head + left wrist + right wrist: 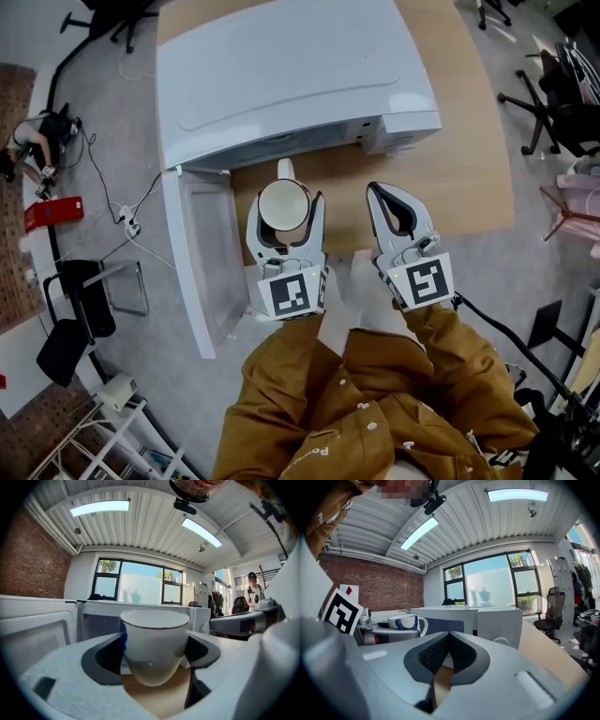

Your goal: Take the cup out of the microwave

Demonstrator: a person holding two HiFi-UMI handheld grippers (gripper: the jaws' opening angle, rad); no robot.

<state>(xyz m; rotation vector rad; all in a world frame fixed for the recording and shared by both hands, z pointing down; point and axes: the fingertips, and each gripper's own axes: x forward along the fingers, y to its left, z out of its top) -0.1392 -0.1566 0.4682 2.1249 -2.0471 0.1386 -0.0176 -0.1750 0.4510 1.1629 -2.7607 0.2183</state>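
A white cup (283, 206) with a blue pattern sits upright between the jaws of my left gripper (285, 202), which is shut on its sides. The same cup (154, 644) fills the middle of the left gripper view, raised above the wooden table (159, 700), outside the white microwave (281, 75). The microwave door (202, 267) hangs open toward me at the left. My right gripper (380, 193) hovers just right of the cup, shut and empty. In the right gripper view the cup (404, 622) shows at left, handle toward the microwave (476, 618).
The wooden table (469, 169) extends right of the microwave. Office chairs (562, 94) stand at the far right, and a black chair (80, 309) and cables lie on the floor at left. My brown sleeves (375, 403) fill the bottom.
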